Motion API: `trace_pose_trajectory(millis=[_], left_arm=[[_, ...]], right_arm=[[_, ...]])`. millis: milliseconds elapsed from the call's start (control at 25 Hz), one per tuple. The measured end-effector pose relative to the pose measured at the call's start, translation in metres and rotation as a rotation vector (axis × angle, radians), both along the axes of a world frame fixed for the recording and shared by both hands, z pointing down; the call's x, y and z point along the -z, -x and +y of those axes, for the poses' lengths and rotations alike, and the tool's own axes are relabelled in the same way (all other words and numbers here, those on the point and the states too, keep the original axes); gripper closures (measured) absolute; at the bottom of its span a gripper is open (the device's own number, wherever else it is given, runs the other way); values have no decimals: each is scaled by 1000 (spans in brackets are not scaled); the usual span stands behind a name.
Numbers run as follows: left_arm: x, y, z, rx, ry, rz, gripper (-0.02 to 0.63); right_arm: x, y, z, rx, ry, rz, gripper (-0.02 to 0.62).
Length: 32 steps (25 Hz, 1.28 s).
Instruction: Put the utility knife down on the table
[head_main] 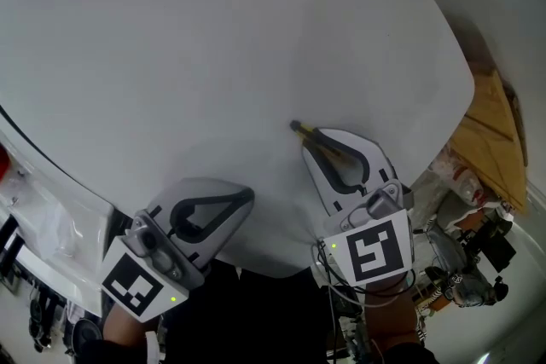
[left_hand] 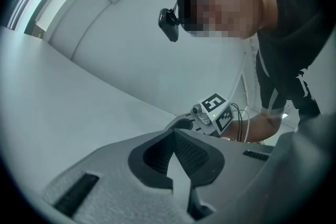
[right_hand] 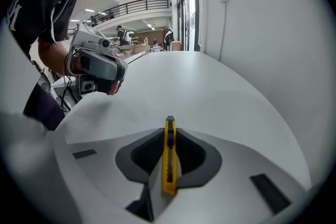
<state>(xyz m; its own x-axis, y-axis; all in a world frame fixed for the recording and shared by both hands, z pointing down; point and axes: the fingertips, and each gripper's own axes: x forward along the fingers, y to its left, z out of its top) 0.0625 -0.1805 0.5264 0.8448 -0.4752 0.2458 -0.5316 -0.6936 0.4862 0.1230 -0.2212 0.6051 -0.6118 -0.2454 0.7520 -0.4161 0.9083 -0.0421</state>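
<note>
R gripper (right_hand: pixel 168 132) jaws clamped on slim yellow plastic utility knife (right_hand: pixel 168 160), over wide white round table (head_main: pixel 213 55). L gripper (left_hand: pixel 174 134) jaws pressed together w/ nothing btwn them.

Pale grey moulded shells on left gripper (head_main: pixel 244 199) and right gripper (head_main: pixel 314 139), dark ribbed pads lining the jaws. White marker cubes with black squares at 7 o'clock (head_main: pixel 135 284) and 5 o'clock (head_main: pixel 373 250), each with a small green light. Thin cables (head_main: pixel 339 290) looped beneath the right cube. Black short-sleeved top (left_hand: pixel 294 29), white print; black head camera (left_hand: pixel 169 23).
</note>
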Motion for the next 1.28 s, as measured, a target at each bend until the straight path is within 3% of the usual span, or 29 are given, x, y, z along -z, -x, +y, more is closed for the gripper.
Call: trace_pose_trajectory(millis=[400, 640, 840, 920, 1080, 1280], left_arm=[[2, 0, 12, -7, -11, -1, 601], [8, 11, 28, -42, -45, 10, 601], [28, 26, 41, -121, -43, 37, 601], [56, 38, 37, -146, -73, 72, 601], [123, 56, 51, -187, -76, 136, 601], [179, 73, 93, -276, -149, 101, 601]], right_arm=[[5, -1, -1, -20, -25, -39, 505], [35, 10, 3, -78, -98, -120, 546], [105, 47, 27, -148, -147, -260, 583], [137, 61, 40, -176, -169, -301, 589], [208, 68, 87, -310, -118, -396, 589], [289, 62, 152, -401, -157, -478, 589]])
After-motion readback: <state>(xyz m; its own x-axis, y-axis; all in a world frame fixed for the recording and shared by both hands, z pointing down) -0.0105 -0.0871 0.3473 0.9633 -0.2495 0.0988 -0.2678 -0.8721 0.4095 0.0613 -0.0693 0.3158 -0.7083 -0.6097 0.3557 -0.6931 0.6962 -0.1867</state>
